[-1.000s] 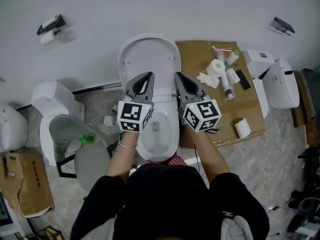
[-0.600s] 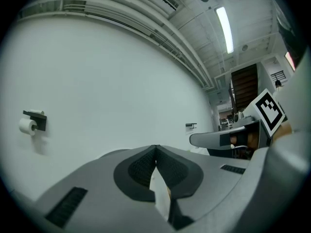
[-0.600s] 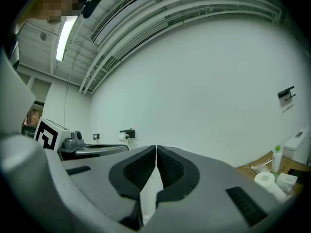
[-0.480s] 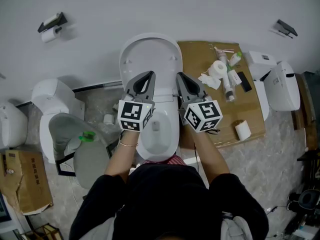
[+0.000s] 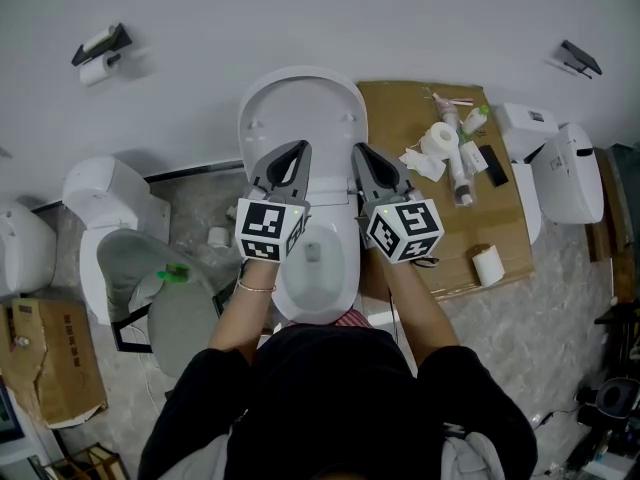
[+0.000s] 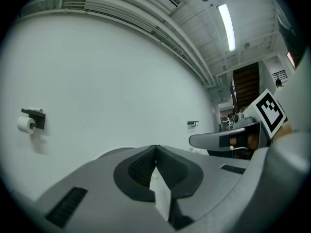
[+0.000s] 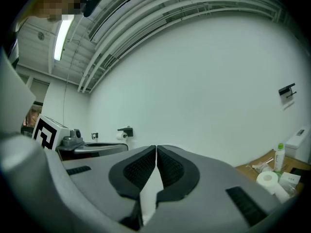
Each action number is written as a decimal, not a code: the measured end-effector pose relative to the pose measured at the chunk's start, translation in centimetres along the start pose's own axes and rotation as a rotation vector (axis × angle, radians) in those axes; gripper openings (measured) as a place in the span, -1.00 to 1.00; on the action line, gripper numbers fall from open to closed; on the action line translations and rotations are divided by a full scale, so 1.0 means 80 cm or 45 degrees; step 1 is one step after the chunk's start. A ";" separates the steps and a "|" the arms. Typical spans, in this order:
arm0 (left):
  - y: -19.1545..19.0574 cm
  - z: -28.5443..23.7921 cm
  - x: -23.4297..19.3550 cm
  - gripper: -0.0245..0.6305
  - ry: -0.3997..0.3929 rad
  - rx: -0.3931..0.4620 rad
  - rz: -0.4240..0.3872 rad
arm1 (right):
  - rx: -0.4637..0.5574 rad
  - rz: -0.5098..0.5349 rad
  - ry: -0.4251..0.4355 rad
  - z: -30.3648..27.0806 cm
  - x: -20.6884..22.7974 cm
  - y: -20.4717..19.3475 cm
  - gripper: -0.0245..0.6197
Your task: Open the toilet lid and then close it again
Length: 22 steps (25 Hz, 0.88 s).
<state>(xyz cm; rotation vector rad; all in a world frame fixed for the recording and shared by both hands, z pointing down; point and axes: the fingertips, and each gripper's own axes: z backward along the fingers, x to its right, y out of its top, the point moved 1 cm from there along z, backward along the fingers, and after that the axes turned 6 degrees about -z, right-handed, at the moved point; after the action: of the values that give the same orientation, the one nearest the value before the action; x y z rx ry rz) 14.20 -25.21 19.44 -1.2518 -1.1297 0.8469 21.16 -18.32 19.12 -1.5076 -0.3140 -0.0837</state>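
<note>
Left tongs (image 5: 293, 153): closed tip to tip, nothing gripped. Lid (image 5: 300, 103): already up, standing straight ahead of both tongs, just past their tips, long axis running up and away from them. Right tongs (image 5: 360, 153): also closed, empty. The two flank the lid's midline, equally near. Judged: closing means drawing its far edge back over the bowl (image 5: 318, 268) below the tongs.
</note>
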 end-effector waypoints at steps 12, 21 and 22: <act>-0.009 -0.027 -0.022 -0.92 0.020 -0.020 0.015 | -0.020 -0.024 0.020 -0.037 0.018 -0.004 -0.86; -0.026 -0.049 -0.038 -0.92 0.029 -0.055 0.038 | -0.059 0.004 0.016 -0.072 0.038 -0.012 -0.86; -0.027 -0.053 -0.039 -0.92 0.028 -0.056 0.041 | -0.064 0.008 0.014 -0.076 0.042 -0.013 -0.86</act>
<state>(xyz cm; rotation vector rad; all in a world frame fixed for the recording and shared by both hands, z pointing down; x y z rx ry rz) 17.19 -29.70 21.21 -1.3158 -1.1185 0.8339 25.06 -23.92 20.80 -1.5577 -0.3004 -0.0956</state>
